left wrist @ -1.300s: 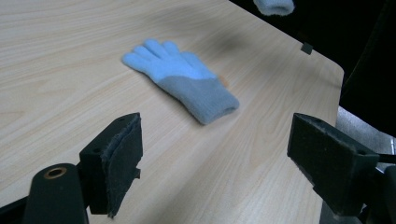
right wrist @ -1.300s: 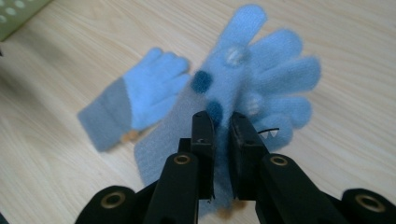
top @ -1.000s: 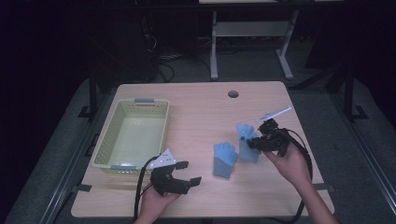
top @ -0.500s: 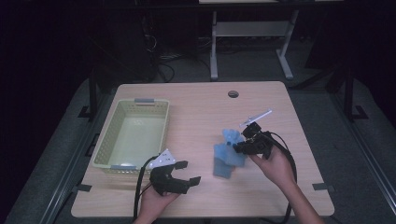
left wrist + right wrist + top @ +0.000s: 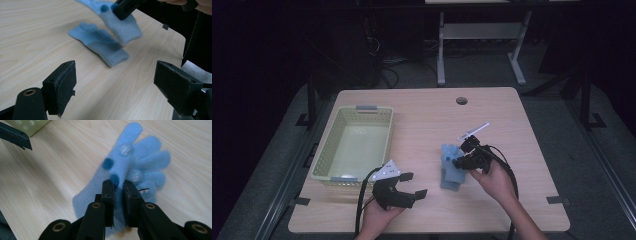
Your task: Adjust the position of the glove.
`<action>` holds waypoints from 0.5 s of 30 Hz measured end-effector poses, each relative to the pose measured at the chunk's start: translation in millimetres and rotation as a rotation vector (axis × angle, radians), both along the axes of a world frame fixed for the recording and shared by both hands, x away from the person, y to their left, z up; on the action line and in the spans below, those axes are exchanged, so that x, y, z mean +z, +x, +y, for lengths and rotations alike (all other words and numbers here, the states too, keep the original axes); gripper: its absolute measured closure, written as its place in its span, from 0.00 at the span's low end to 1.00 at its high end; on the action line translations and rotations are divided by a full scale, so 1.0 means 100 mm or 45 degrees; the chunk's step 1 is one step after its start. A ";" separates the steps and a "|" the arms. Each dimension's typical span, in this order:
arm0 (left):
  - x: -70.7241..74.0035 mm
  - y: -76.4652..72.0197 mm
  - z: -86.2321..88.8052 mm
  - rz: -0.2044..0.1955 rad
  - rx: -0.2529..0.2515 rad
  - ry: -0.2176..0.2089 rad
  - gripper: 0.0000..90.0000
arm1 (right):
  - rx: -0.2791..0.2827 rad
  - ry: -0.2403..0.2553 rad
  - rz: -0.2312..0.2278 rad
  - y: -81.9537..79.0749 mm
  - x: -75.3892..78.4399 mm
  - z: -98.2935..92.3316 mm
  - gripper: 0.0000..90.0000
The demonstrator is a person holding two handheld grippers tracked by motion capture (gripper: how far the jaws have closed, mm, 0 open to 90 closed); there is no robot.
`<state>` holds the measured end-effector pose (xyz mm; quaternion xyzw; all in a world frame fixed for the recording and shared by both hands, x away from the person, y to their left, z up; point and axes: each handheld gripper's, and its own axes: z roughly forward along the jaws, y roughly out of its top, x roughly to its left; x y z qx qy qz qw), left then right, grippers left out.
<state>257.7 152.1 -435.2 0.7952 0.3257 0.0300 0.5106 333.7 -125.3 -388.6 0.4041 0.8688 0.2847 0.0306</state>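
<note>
Now right gripper (image 5: 117, 192) fingers nearly closed, pinching blue glove (image 5: 135, 162); left gripper (image 5: 117, 85) fingers wide apart, empty.

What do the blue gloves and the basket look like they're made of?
The gloves look like soft knitted fleece or wool: fuzzy, matte nap, with darker round dots on the one in the right tool. The basket looks like pale green moulded plastic: rigid, perforated walls.

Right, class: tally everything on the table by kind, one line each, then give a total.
Blue gloves: 2, one flat, one pinched in the right claw
Green basket: 1
Claws: 2, counting the left claw
Total: 5
</note>
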 end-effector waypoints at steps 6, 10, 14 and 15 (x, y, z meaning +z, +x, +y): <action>0.00 0.01 0.01 -0.002 -0.005 0.005 0.20 | 0.000 -0.008 0.022 0.03 -0.06 0.06 0.89; 0.00 0.00 0.01 -0.003 -0.006 0.008 0.20 | 0.000 -0.008 0.029 0.02 -0.12 0.08 0.89; 0.00 0.00 0.01 -0.001 -0.004 0.006 0.20 | -0.002 -0.019 0.035 0.02 -0.15 0.11 0.89; 0.00 0.01 0.01 -0.004 -0.005 0.008 0.20 | 0.000 -0.015 0.032 0.02 -0.16 0.11 0.89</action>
